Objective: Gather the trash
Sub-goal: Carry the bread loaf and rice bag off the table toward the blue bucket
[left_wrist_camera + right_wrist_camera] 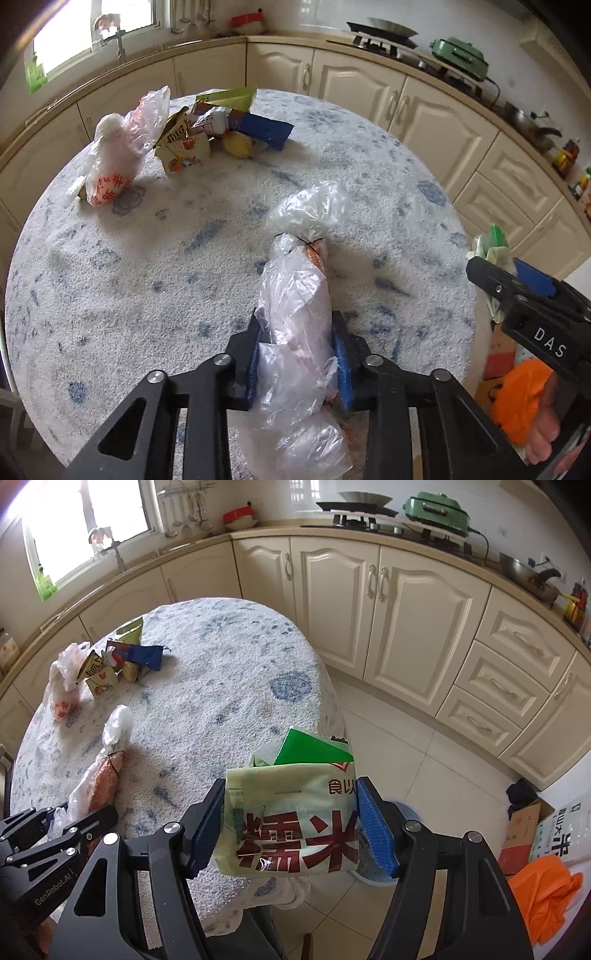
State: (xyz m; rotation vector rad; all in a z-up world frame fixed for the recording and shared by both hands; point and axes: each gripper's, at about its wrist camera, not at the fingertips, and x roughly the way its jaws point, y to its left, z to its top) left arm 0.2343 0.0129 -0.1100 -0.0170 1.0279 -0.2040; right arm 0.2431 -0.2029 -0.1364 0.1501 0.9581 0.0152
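Observation:
My left gripper (297, 328) is shut on a clear plastic bag (299, 295) tied with a black band, with orange contents; its far end rests on the round table (184, 258). The bag also shows in the right wrist view (107, 771), with the left gripper (79, 816) on it. My right gripper (291, 812) is shut on a pale rice bag with red characters (295, 827) stuffed with green wrappers, held past the table's right edge above the floor. In the left wrist view the right gripper (491, 273) is at the right.
A heap of trash lies at the table's far left: a white plastic bag (114, 158), a juice carton (184, 147), a blue wrapper (266, 131), a green packet (229, 96). An orange bag (546, 890) and boxes (528, 830) lie on the floor at the right. Cream cabinets (406, 627) ring the room.

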